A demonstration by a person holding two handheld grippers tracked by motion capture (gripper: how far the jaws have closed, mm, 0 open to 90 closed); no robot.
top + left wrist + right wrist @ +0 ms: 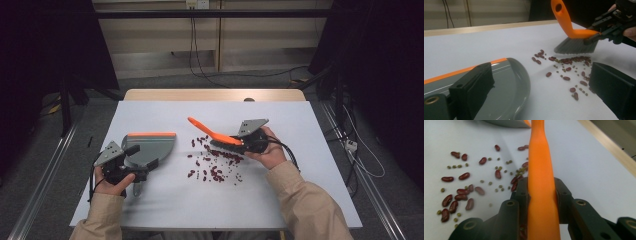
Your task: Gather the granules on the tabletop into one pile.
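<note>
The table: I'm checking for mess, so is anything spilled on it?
Yes. Red beans and small green ones lie loose on the table, between the dustpan and the brush in the right gripper.

Spread under everything, a white counter (300, 200), with a pale wooden edge (215, 95) showing along its far side. Behind that, a beige panelled wall (160, 35), with a socket (196, 4) at the top and black cables (194, 45) hanging down from it. Flanked by dark curtains (40, 50). Down on the grey floor, metal rails (42, 185) on either side, and a white power strip (351, 146) among loose leads at the right.
</note>
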